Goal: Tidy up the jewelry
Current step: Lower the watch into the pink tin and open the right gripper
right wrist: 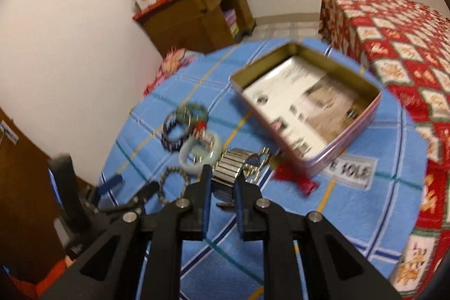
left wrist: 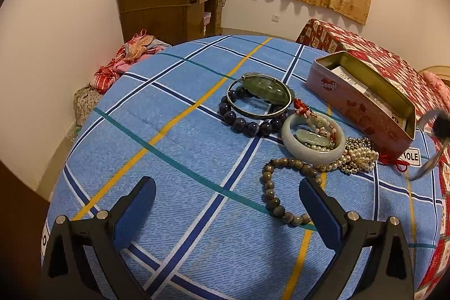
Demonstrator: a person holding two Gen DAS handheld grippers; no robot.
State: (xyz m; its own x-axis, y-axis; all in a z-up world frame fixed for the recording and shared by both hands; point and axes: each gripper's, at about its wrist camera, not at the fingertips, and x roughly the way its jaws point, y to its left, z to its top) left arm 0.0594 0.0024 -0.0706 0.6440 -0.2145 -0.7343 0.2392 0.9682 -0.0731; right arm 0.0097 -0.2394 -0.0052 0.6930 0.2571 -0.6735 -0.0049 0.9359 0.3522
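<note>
A pile of jewelry lies on the blue checked cloth (left wrist: 180,159): a dark bead bracelet (left wrist: 247,125), a silver bangle (left wrist: 260,100) with a green stone piece (left wrist: 264,87), a pale jade bangle (left wrist: 312,142), a pearl cluster (left wrist: 357,156) and a brown bead bracelet (left wrist: 278,193). An open pink tin (left wrist: 362,106) stands to the right; in the right wrist view the tin (right wrist: 306,103) holds paper. My left gripper (left wrist: 227,198) is open and empty, near the brown beads. My right gripper (right wrist: 222,184) is shut on a silver link band (right wrist: 229,170), lifted above the cloth.
A red patterned cloth (right wrist: 393,41) covers furniture to the right. A brown cabinet (left wrist: 168,7) with clothes on top stands at the back wall. A clothes heap (left wrist: 126,61) lies beyond the table's far left edge. A white label (right wrist: 351,172) sits by the tin.
</note>
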